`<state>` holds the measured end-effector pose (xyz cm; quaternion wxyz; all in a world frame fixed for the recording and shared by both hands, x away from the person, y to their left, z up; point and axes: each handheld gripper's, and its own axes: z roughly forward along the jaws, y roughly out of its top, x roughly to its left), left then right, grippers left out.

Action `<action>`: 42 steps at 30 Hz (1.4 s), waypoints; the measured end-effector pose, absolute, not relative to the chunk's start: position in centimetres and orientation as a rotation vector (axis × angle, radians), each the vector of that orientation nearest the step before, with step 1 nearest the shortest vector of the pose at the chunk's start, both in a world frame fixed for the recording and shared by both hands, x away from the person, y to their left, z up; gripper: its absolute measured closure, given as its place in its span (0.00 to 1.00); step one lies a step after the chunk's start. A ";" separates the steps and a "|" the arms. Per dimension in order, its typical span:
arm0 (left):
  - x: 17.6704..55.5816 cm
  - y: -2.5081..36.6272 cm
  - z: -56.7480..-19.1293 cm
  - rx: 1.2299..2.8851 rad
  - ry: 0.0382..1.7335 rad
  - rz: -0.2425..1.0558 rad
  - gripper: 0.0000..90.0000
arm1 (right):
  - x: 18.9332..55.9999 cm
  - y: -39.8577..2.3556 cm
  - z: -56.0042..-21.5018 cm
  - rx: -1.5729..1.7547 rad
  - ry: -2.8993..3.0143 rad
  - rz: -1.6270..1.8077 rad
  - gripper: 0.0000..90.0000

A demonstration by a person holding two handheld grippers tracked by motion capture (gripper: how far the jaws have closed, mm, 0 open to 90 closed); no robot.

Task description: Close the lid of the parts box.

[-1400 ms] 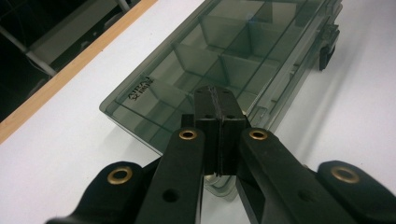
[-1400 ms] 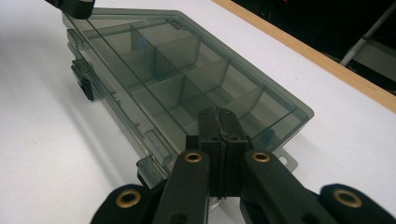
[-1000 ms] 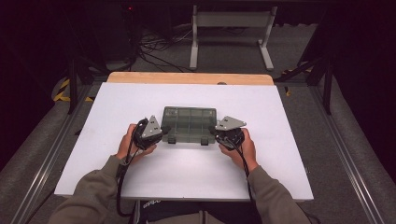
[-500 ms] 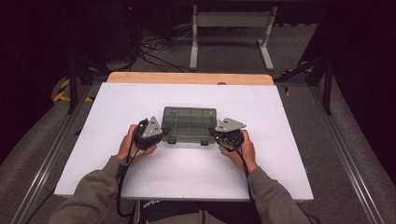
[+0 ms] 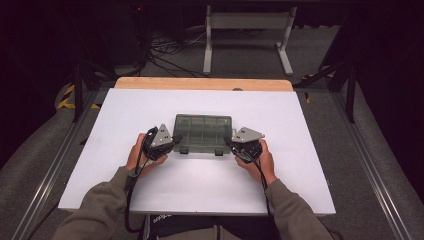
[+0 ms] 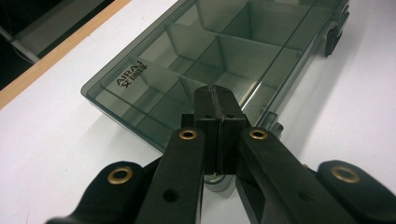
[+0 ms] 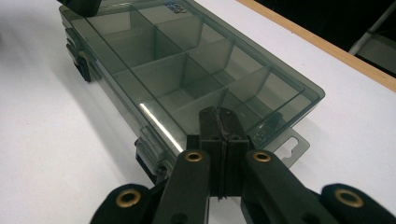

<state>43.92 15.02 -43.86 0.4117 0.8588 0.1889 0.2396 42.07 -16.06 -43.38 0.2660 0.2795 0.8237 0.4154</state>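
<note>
One smoky compartment box is sitting mid-frame on the white surface, lid down, and both latches look done up. The left claw and the right claw are both pinched fully together, gripping nothing, tips resting at the box's near corners. My guess: they're lining up to pop the two front latches next, which needs tips under each tab.

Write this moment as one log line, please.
box: closed, flat on table | left hand-held gripper: shut, at box's left end | right hand-held gripper: shut, at right end
</note>
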 end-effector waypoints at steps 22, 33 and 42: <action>43.3 15.5 -42.7 2.067 0.468 0.610 0.98 | 41.8 -16.5 -42.1 0.757 2.199 1.245 1.00; 43.2 15.7 -42.5 2.037 0.462 0.590 0.90 | 41.9 -16.4 -42.2 0.748 2.205 1.242 0.98; 43.1 15.6 -42.5 2.020 0.465 0.608 0.65 | 42.0 -16.4 -42.2 0.759 2.193 1.239 0.86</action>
